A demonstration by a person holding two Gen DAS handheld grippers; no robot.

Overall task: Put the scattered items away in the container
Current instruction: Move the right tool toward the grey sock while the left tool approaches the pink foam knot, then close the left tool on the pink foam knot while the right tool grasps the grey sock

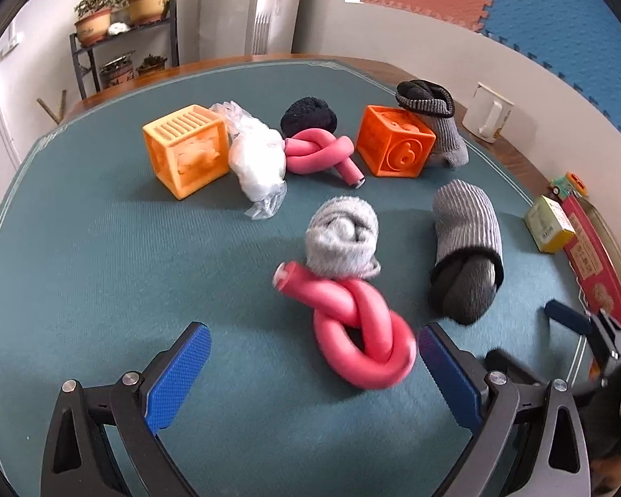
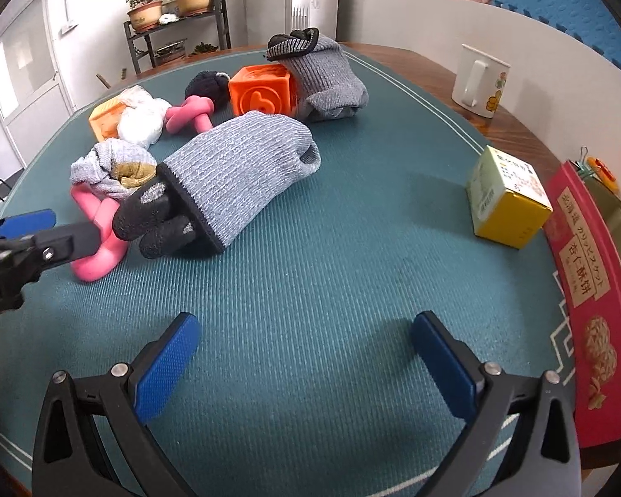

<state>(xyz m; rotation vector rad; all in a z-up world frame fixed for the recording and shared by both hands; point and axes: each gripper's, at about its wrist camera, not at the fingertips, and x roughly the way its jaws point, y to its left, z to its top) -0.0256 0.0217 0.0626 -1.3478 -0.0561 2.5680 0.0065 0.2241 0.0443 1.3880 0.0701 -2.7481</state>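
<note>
My left gripper (image 1: 312,366) is open just above the green mat, its jaws either side of a knotted pink foam tube (image 1: 358,327). A light grey rolled sock (image 1: 341,236) lies against that tube. A striped grey sock bundle (image 1: 465,244) lies to the right; it also shows in the right wrist view (image 2: 236,174). My right gripper (image 2: 306,352) is open and empty over bare mat. The red biscuit tin (image 2: 592,281) stands at the right edge.
Further back lie a yellow-orange cube (image 1: 186,149), a white plastic-wrapped bundle (image 1: 258,161), a second pink knot (image 1: 318,151), a black sock ball (image 1: 308,116), an orange cube (image 1: 395,145) and a grey sock (image 1: 439,124). A yellow box (image 2: 507,199) and white mug (image 2: 478,80) stand right.
</note>
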